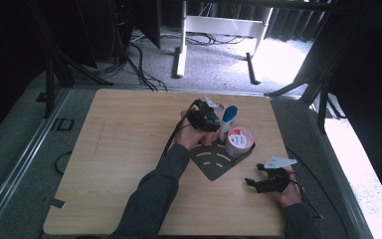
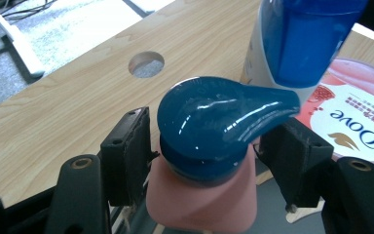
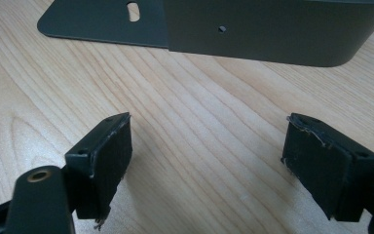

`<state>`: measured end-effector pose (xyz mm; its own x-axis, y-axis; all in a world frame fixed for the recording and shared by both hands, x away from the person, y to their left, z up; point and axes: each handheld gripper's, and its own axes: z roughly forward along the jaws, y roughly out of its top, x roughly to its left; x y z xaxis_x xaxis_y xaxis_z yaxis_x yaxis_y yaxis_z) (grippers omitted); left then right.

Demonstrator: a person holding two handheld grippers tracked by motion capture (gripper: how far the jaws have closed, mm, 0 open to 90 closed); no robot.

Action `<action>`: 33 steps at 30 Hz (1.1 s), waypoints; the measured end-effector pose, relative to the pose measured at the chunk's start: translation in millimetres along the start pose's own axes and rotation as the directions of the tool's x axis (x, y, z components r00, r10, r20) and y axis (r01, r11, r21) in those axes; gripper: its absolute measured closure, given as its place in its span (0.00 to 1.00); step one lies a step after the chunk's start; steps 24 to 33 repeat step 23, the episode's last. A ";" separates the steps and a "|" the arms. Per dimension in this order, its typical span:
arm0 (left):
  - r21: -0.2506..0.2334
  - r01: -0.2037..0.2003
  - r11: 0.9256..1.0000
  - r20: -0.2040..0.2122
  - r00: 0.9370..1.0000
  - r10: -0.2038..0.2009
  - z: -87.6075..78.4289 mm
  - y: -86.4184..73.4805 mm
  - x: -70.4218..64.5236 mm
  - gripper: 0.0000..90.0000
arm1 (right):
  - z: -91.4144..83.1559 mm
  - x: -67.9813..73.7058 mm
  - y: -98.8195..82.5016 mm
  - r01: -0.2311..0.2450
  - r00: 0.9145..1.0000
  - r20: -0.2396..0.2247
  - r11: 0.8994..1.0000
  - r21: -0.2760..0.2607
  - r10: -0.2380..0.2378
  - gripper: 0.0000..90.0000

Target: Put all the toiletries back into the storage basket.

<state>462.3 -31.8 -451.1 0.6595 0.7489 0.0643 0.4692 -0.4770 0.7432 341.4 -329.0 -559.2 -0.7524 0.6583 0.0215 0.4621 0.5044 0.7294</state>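
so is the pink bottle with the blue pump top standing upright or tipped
Upright: the left gripper view shows the pink bottle with the blue pump top standing with its pump head uppermost, between the left gripper pads, beside the dark metal tray.

The high view looks forward and down from above the near side of the light wooden table (image 1: 124, 144), taking in the whole top and the grey carpeted floor beyond. The left gripper view sits very close behind a pink bottle with a blue pump cap (image 2: 209, 146), facing the table's far edge. The right gripper view hovers low over the wood, facing the dark grey metal corner rack (image 3: 272, 29). All three share the tabletop; the rack (image 1: 214, 162) also appears from above.
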 end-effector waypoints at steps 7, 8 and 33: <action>0.015 -0.028 1.000 0.004 1.000 0.028 -7.5 -4.7 -1.9 0.40 | 0.0 0.1 0.0 0.001 1.000 0.001 1.000 0.001 -0.001 0.20; 0.015 -0.028 1.000 0.007 1.000 0.028 -8.3 -5.5 -2.0 0.40 | 0.0 0.1 0.0 0.001 1.000 0.001 1.000 0.001 -0.001 0.20; -0.002 -0.035 0.999 0.031 0.999 0.035 -34.6 -29.6 -3.8 0.40 | -0.1 -0.2 0.0 -0.001 1.000 -0.001 1.000 0.000 0.001 0.20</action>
